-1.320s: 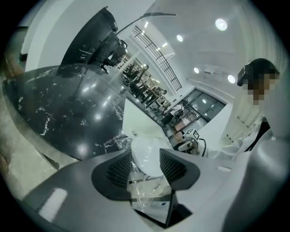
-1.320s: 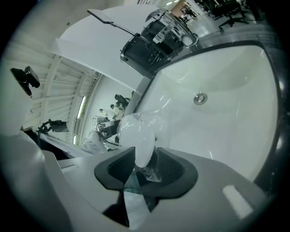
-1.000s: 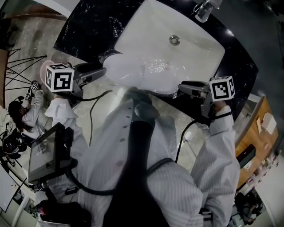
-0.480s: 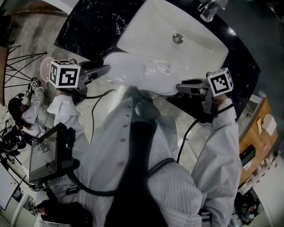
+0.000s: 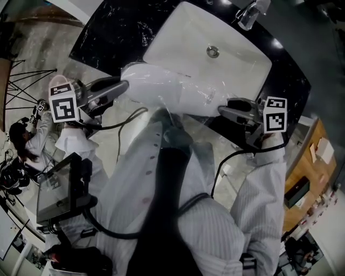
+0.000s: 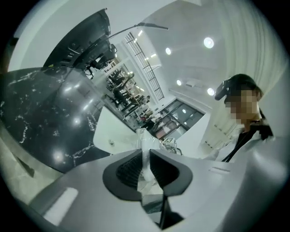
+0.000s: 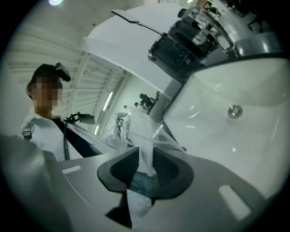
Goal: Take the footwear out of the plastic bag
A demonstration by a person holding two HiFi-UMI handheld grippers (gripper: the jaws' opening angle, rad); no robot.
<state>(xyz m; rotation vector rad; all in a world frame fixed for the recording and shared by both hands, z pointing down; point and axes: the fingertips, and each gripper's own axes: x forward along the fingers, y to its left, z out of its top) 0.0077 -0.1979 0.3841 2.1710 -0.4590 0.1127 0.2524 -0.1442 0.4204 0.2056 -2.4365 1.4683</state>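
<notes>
A clear plastic bag (image 5: 200,100) with something long and white inside, the footwear (image 5: 156,86), hangs stretched between my two grippers over the near rim of the white sink (image 5: 237,70). My left gripper (image 5: 125,84) has the bag's left end, and its jaws are closing with crumpled film (image 6: 146,149) pinched between the pads. At the bag's right end my right gripper (image 5: 222,110) is closing too, a fold of the plastic (image 7: 140,131) filling its gap. The left gripper view (image 6: 144,165) and right gripper view (image 7: 146,165) hide the footwear's shape.
The sink sits in a black marble counter (image 5: 113,27) with a faucet (image 5: 249,13) at the back and a drain (image 7: 234,110). A person sits on the floor at left (image 5: 27,135). Wooden furniture (image 5: 312,161) stands at right.
Both grippers have closed onto the bag's ends. The bag has come up off the sink rim and is pulled longer between them; the left gripper dropped lower left, the right moved right.
</notes>
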